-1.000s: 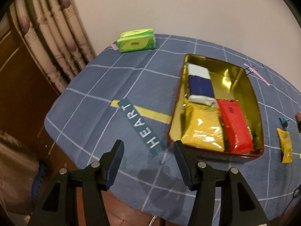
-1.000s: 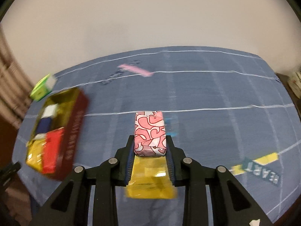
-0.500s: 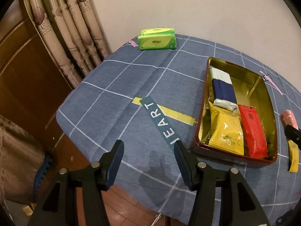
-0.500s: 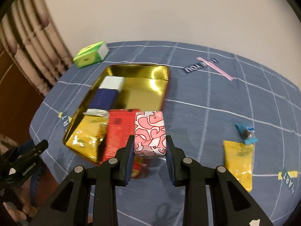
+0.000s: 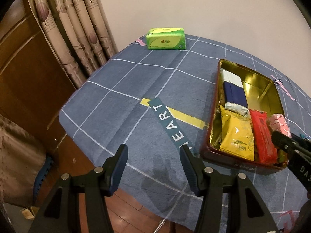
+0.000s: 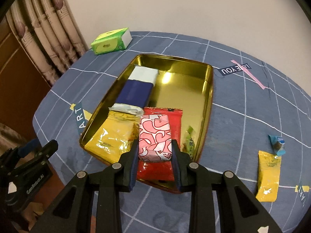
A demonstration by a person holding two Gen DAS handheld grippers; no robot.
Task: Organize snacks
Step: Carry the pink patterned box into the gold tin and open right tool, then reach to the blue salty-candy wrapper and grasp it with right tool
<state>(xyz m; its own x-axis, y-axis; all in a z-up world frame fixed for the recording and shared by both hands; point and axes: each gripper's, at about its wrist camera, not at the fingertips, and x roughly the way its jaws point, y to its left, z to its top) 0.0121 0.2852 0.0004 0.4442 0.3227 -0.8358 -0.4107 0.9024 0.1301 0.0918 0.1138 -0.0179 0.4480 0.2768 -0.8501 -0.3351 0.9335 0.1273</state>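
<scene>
My right gripper (image 6: pixel 154 146) is shut on a pink-and-white patterned snack pack (image 6: pixel 155 136), held above the near end of the gold tin (image 6: pixel 209 89). Under it in the tin lie a red pack (image 6: pixel 176 120), a yellow pack (image 6: pixel 112 136), a blue-and-white pack (image 6: pixel 136 91) and a small green wrapper (image 6: pixel 189 139). From the left wrist view the pink pack (image 5: pixel 279 124) hovers over the tin (image 5: pixel 213 116). My left gripper (image 5: pixel 153 153) is open over the blue cloth, left of the tin, holding nothing.
A yellow pack (image 6: pixel 268 174) and a small blue-wrapped candy (image 6: pixel 277 143) lie on the cloth right of the tin. A green tissue pack (image 5: pixel 166 38) sits at the far edge near the curtains (image 5: pixel 77 25). The table edge and wooden floor lie below my left gripper.
My right gripper carried the pink pack leftward from over the loose yellow pack to above the tin. The left gripper stayed open and only turned slightly.
</scene>
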